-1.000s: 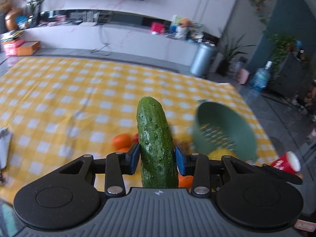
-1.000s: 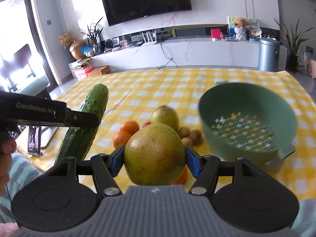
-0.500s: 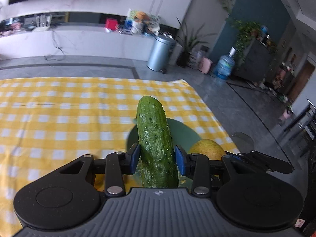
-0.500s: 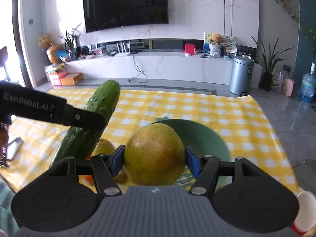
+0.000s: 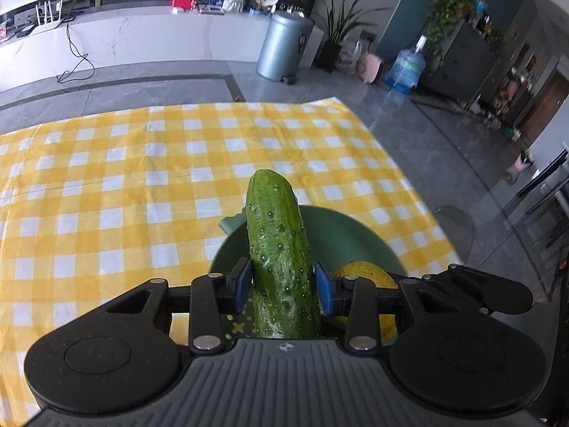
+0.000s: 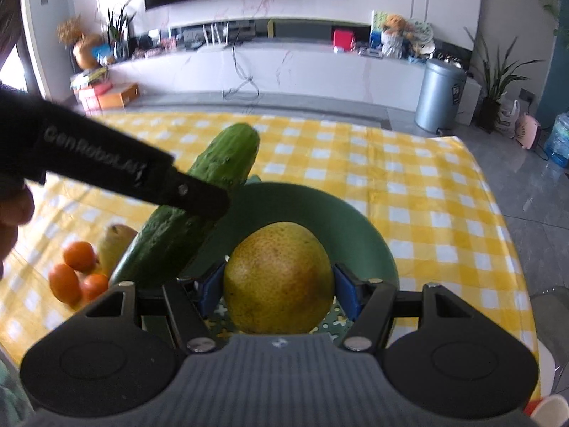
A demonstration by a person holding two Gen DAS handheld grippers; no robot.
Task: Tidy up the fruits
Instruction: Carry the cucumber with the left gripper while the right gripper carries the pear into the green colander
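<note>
Gripping a cucumber (image 5: pixel 281 249), the left claw (image 5: pixel 281 286); the right claw (image 6: pixel 279 291) clamps a pear (image 6: pixel 279 277).

Bench (image 6: pixel 444 213) covered by yellow-and-white checked cloth (image 5: pixel 106 195). Green bowl (image 6: pixel 355 227) stands on the cloth near its right edge. To my left of the bowl: three oranges (image 6: pixel 79 277) bunched together, touching, with a pear (image 6: pixel 113 240) just beside them.
</note>
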